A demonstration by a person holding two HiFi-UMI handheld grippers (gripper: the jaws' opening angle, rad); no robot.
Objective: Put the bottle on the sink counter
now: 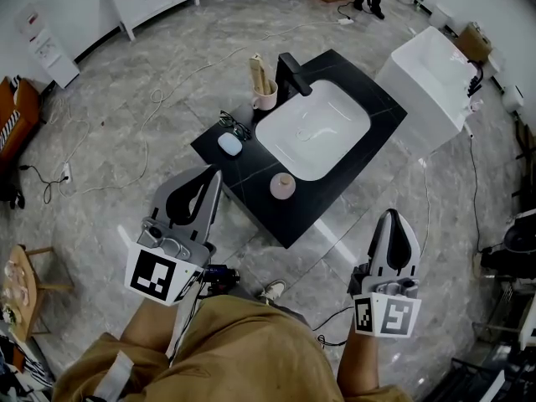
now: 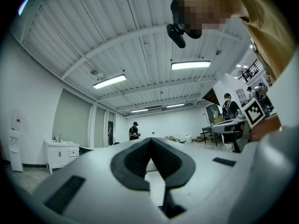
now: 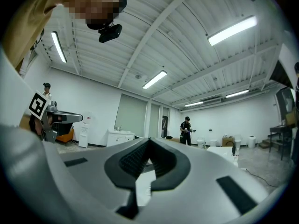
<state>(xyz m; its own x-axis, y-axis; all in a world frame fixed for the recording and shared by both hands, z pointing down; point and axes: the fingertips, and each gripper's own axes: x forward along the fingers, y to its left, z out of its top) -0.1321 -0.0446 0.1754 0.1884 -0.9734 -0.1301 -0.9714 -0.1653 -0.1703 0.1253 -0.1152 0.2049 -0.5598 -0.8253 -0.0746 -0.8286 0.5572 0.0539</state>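
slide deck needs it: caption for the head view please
Shut and empty, the left gripper and right gripper hover before a black sink counter with a white basin.

- Head view: bright, even indoor light. The grey floor carries only faint, soft shadows, and the white basin set in the black desk has a mild sheen.
- Straight lines bow towards every edge, and the corners go dark.
- Left and right gripper views: ceiling lamps glare white.
- The left claw and right claw sit close to the lens and look soft. The room behind them is sharper.
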